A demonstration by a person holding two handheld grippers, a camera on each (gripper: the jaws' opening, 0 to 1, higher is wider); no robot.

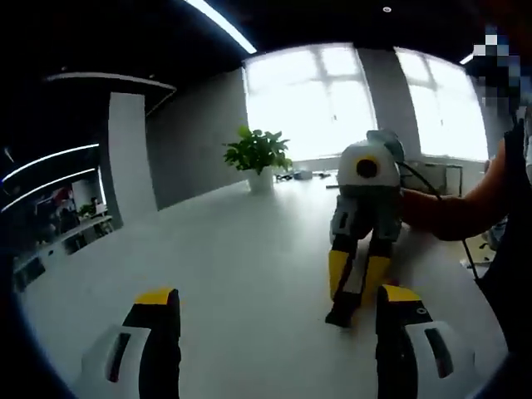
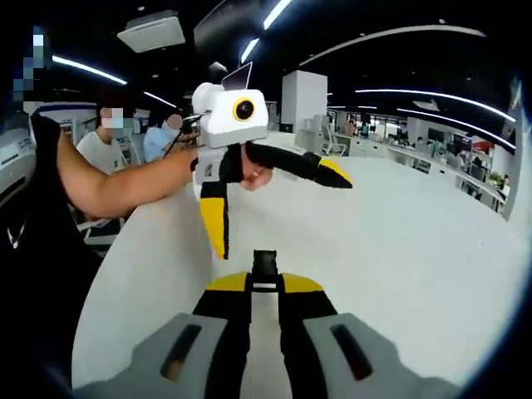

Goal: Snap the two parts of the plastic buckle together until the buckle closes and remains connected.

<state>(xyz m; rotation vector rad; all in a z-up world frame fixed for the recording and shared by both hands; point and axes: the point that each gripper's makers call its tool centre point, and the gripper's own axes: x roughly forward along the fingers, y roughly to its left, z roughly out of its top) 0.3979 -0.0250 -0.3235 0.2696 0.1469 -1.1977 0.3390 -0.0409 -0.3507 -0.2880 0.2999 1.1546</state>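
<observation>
The right gripper (image 2: 264, 287) is seen with its jaws drawn close around a small black buckle part (image 2: 264, 268), whose end juts out just beyond the yellow tips; the part appears to be pinched and presented forward so that it can be met by its mate. In the left gripper view the same gripper (image 1: 356, 287) is seen from the front, tips angled down to the white table (image 1: 249, 274), with a dark piece (image 1: 342, 314) held between them. The left gripper (image 1: 278, 320) is held with its jaws wide apart and nothing between them, and in the right gripper view its yellow-tipped jaws (image 2: 274, 204) are splayed above the table, probably readied to receive or fetch the other half. That second half cannot be made out in either view. The tabletop (image 2: 416, 249) is plain, white and glossy. Beyond it, a potted plant (image 1: 258, 154) stands before bright windows (image 1: 320, 100), and an open office with strip ceiling lights (image 2: 391, 35) and seated people (image 2: 104, 145) is visible.
</observation>
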